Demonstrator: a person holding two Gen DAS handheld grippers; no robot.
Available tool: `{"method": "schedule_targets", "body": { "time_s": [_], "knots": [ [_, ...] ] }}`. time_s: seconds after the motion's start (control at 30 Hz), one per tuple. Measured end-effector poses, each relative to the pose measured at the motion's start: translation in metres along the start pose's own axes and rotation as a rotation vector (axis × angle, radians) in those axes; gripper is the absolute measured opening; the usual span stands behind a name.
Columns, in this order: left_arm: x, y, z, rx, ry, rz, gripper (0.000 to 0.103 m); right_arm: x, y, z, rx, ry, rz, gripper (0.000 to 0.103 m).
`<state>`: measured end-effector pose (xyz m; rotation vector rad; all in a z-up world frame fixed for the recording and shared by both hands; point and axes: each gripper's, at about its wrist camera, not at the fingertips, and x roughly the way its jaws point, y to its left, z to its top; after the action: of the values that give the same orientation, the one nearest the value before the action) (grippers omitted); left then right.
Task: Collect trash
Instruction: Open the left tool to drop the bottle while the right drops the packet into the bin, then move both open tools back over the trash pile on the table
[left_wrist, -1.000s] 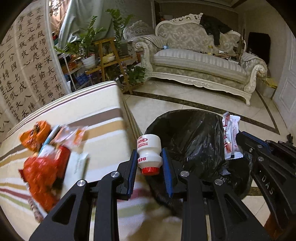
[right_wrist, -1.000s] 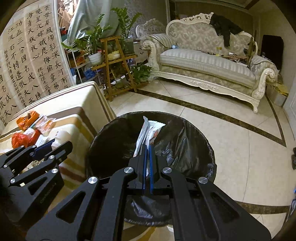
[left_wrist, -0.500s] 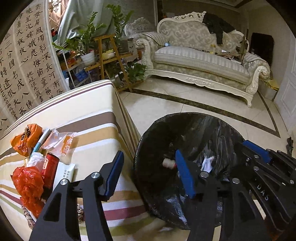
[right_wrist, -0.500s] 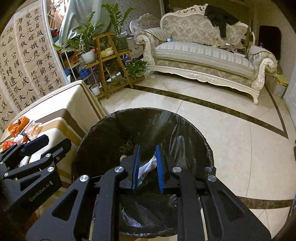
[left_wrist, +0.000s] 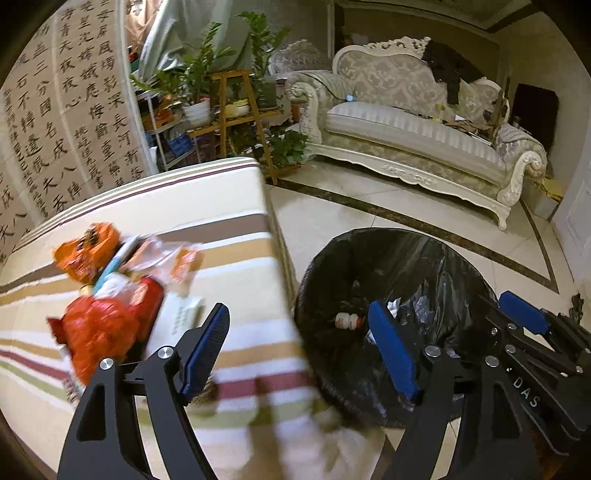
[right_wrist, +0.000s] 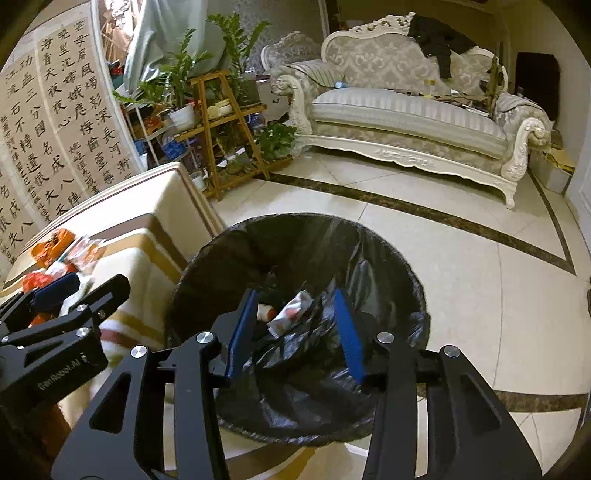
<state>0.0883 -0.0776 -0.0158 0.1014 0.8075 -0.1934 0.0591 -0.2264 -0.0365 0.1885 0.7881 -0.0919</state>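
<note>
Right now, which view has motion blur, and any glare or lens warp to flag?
Left wrist view: wrapper pile and striped tablecloth smeared by motion, sofa sharper. Right wrist view: crisp; sheen on the black bin liner and floor tiles. Both: strong fisheye bowing, dark corners.

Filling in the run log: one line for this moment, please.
left gripper: opening, empty | right gripper: opening, empty | bottle, wrapper: in bin | trash pile: on table
</note>
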Motion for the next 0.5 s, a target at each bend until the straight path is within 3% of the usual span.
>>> {"method": "schedule_targets", "body": {
  "time_s": [0.5],
  "knots": [
    [-0.045, 0.079, -0.049, -0.117, 0.013, 0.115, 0.075, -0.023, 0.068, -0.028, -0.097, 0.016, 0.106, 0.043]
  ]
}}
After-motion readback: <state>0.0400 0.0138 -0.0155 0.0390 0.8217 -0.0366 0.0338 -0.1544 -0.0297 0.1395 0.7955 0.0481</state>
